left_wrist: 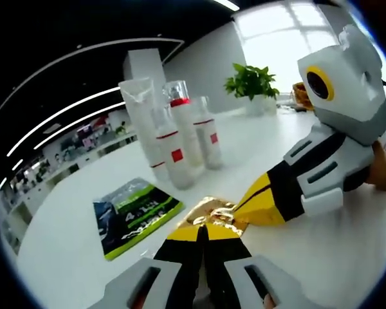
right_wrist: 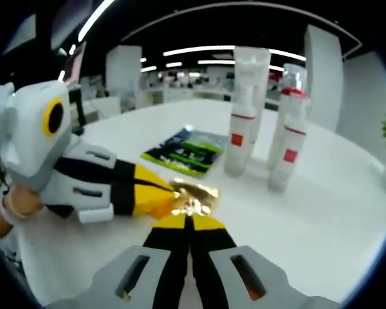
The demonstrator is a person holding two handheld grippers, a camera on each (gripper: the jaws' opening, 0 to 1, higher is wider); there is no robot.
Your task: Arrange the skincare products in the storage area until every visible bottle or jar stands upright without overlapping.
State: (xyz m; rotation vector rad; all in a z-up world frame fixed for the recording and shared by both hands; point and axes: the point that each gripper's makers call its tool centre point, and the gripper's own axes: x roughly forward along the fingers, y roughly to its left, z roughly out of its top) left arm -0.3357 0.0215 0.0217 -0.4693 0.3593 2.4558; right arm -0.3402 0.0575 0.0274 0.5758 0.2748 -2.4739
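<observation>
A small crinkled shiny gold item (left_wrist: 213, 209) lies low over the white table (left_wrist: 296, 244), pinched from two sides. My left gripper (left_wrist: 202, 226) is shut on its near edge. My right gripper (left_wrist: 243, 209) reaches in from the right and is shut on its other edge. In the right gripper view, the gold item (right_wrist: 196, 193) sits between my right gripper (right_wrist: 190, 220) and my left gripper (right_wrist: 169, 193). Behind it a tall white tube (left_wrist: 137, 106) and white bottles with red labels (left_wrist: 179, 145) stand upright close together. The tube (right_wrist: 248, 96) and bottles (right_wrist: 288, 141) also appear there.
A flat green and black sachet (left_wrist: 136, 217) lies on the table left of the gold item, also seen as the sachet (right_wrist: 186, 151). A potted plant (left_wrist: 251, 80) stands at the table's far side. A hand (left_wrist: 385, 168) holds the right gripper.
</observation>
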